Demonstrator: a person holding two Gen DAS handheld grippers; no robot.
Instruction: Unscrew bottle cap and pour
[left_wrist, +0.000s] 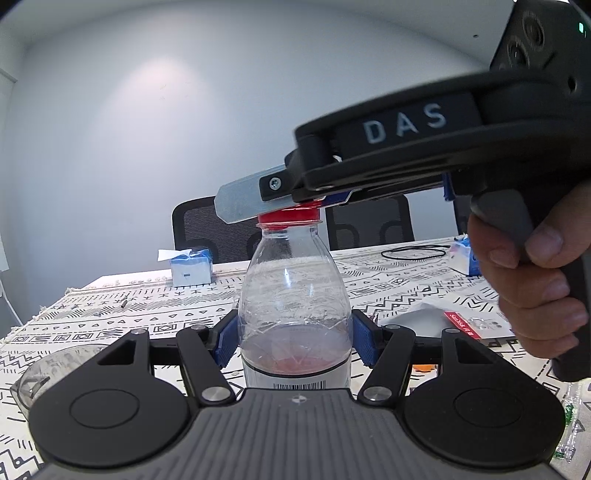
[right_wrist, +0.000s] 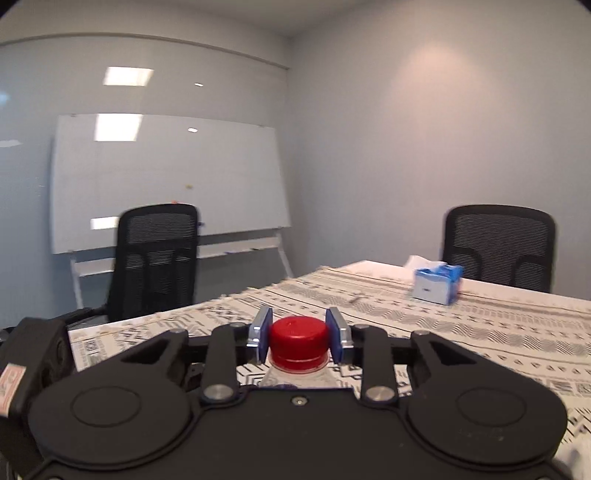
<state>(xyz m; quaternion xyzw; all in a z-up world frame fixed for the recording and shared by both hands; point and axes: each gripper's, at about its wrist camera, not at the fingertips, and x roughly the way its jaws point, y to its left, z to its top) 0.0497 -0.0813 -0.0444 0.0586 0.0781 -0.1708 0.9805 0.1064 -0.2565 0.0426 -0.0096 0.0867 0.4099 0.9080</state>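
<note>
A clear plastic bottle (left_wrist: 293, 295) with a little red liquid at the bottom stands upright on the patterned tablecloth. My left gripper (left_wrist: 294, 338) is shut on its lower body, blue pads pressed on both sides. The red cap (left_wrist: 290, 216) is on the bottle's neck. My right gripper (right_wrist: 298, 338) comes in from the right at cap height, and in the right wrist view its blue pads touch both sides of the red cap (right_wrist: 298, 339). In the left wrist view one metal finger (left_wrist: 240, 203) covers part of the cap.
A clear measuring cup (left_wrist: 48, 373) stands at the near left. A blue tissue box (left_wrist: 190, 271) sits at the far side of the table (left_wrist: 110, 314). White packets (left_wrist: 443, 319) and a black cable loop (left_wrist: 413, 254) lie to the right. Black chairs (right_wrist: 155, 258) stand around.
</note>
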